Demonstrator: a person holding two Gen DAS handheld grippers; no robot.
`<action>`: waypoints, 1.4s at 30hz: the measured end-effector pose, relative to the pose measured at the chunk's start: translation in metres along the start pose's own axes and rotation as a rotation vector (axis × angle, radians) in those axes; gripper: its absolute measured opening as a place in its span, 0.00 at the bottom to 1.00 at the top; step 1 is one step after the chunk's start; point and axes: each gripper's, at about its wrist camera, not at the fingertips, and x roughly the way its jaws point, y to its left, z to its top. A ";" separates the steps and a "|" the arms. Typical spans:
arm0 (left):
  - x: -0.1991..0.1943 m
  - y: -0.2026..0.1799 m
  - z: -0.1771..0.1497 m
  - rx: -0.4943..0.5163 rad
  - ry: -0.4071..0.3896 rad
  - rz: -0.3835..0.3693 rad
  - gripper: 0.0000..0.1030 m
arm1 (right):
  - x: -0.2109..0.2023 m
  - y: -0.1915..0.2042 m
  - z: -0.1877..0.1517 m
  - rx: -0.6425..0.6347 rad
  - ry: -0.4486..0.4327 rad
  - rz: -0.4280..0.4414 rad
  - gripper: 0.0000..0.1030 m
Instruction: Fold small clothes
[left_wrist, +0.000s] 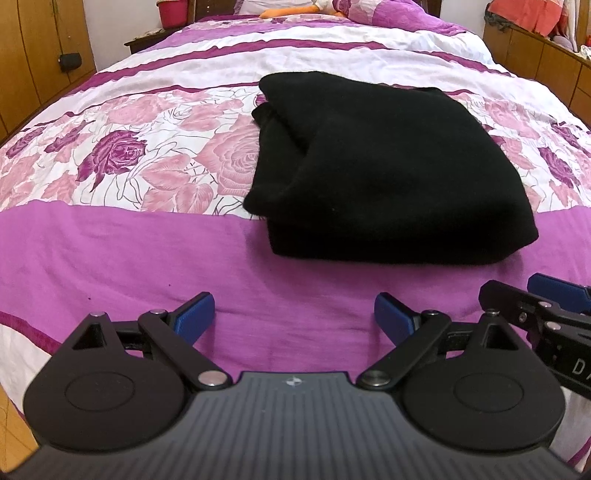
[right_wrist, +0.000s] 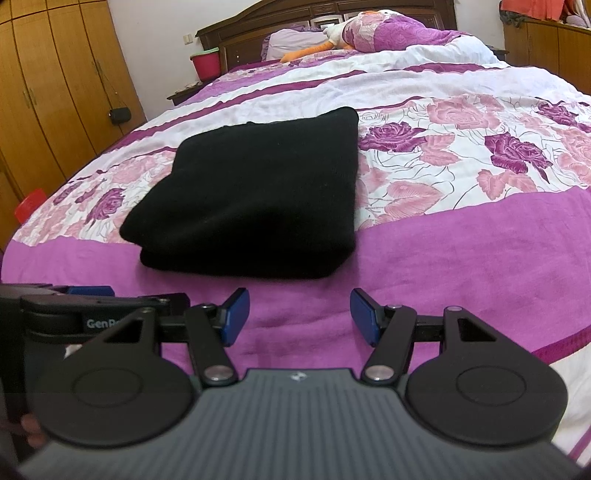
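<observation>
Right now the left hand-held gripper (left_wrist: 294, 314) is wide open. Its two blue fingers (left_wrist: 195, 312) stand far apart and hold nothing. They hang just over the purple stripe of the bed cover (left_wrist: 110, 251), near the foot of the bed. I cannot tell if they touch it.

The right hand-held gripper (right_wrist: 299, 314) is wide open too, and nothing is between its blue fingers (right_wrist: 364, 314). It is also low over the purple stripe, and points up the bed.

The two tools sit side by side, close together. In the left view, the right one pokes in at the right edge (left_wrist: 546, 314). In the right view, the left one pokes in at the left edge (right_wrist: 88, 306).

The black cloth (left_wrist: 388, 166) lies folded into a thick, neat square on the bed, a little way in front of both tools. It rests partly on the rose pattern and partly on the purple stripe. Neither tool touches it.

Far back are a pillow (right_wrist: 388, 29), a red bucket (right_wrist: 205, 62) and a brown wardrobe (right_wrist: 55, 92).
</observation>
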 end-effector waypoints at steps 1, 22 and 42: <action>0.000 0.000 0.000 0.000 0.000 -0.001 0.93 | 0.000 0.000 0.000 0.000 0.000 0.000 0.61; 0.000 -0.001 0.000 0.008 -0.002 0.003 0.93 | 0.000 0.001 0.000 0.001 0.000 -0.001 0.61; 0.001 0.000 -0.001 0.006 0.002 0.007 0.93 | -0.001 0.001 0.000 0.001 -0.001 0.001 0.61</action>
